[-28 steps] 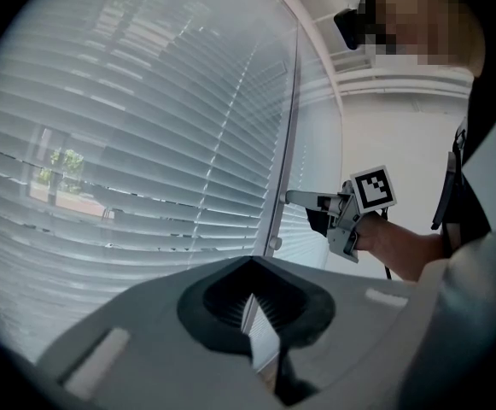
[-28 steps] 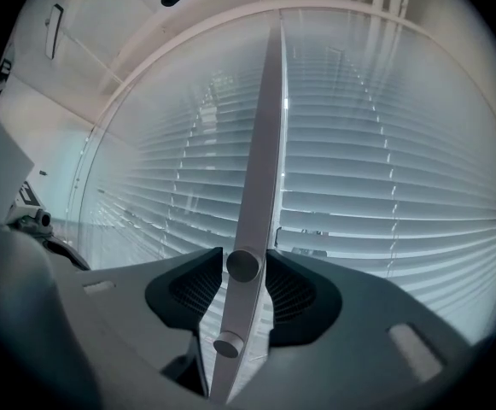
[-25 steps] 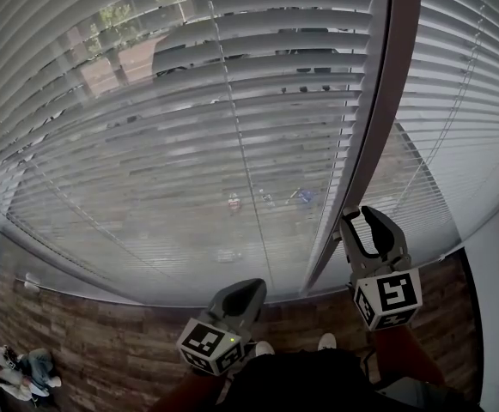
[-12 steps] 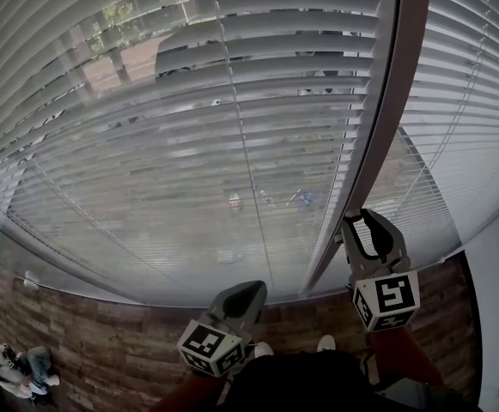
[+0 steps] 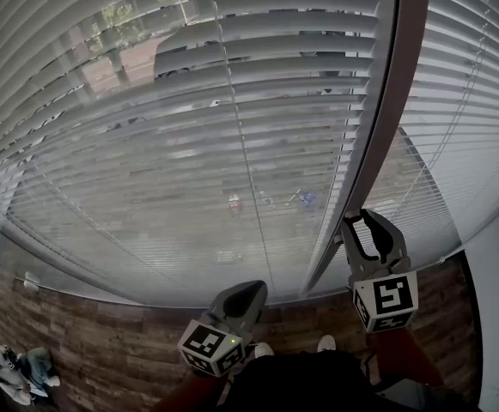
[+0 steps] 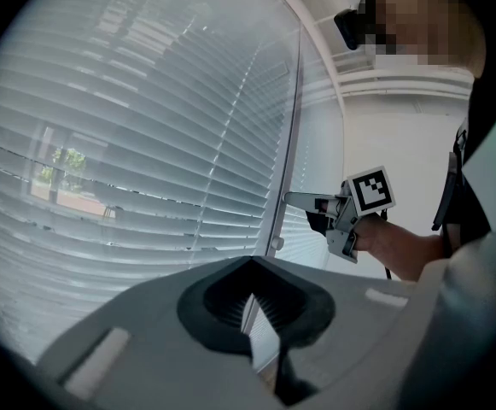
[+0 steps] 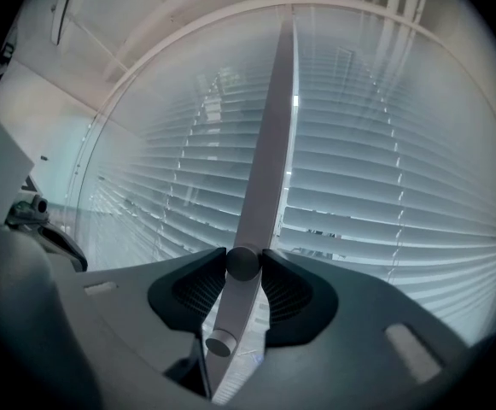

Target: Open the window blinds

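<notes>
The blinds (image 5: 232, 101) hang fully lowered across the window, and cars and trees show dimly between the slats; a grey wand (image 7: 260, 169) hangs in front of them, beside the frame (image 5: 395, 101); the right gripper (image 5: 361, 217) points level at it; its jaws have just been closing and now pinch the wand between the pads, with the wand's end just below them; the left gripper (image 5: 247, 288) sits lower, over the wood floor (image 5: 103, 342), tips pressed together on nothing.
</notes>
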Available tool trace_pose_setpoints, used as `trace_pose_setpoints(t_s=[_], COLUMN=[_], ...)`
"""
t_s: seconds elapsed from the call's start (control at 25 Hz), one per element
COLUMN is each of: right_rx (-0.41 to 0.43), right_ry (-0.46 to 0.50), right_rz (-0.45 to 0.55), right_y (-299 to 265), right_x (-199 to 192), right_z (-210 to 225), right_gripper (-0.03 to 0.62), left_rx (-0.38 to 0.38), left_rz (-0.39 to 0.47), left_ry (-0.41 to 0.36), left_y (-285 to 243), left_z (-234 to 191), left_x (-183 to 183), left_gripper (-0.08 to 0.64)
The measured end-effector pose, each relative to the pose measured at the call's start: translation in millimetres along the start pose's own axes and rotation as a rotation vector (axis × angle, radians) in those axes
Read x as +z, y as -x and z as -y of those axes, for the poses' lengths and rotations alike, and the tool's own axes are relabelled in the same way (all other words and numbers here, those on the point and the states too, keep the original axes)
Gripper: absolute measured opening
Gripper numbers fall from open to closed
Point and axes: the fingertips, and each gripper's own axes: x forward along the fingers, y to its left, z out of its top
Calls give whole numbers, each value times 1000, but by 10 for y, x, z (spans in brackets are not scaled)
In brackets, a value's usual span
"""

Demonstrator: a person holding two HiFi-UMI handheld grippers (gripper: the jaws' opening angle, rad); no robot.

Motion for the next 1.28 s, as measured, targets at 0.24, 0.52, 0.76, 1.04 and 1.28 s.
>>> trace_pose_setpoints(t_s=[0.24, 0.52, 0.76, 1.04, 1.28], right_rx=[-18, -21, -44, -75, -72], right_ry=[73, 263, 509, 722, 679], right_rz=[-22, -32, -103, -126, -109], right_y=[-2, -15, -1, -7, -1], right_x=[39, 31, -17, -46, -30], right_z=[-14, -66, -72, -86, -91], right_gripper=[153, 152, 150, 150, 156], left_rx=[-2, -2, -2, -5, -10], left_rz=[-3, -5, -6, -4, -5], left_ry=[0, 8, 3, 7, 7], left_y=[-10, -17, -36, -56, -67], left_z=[1, 2, 12, 36, 42], left_x=[-17, -30, -33, -38, -37], left_gripper=[2, 1, 0, 2, 2])
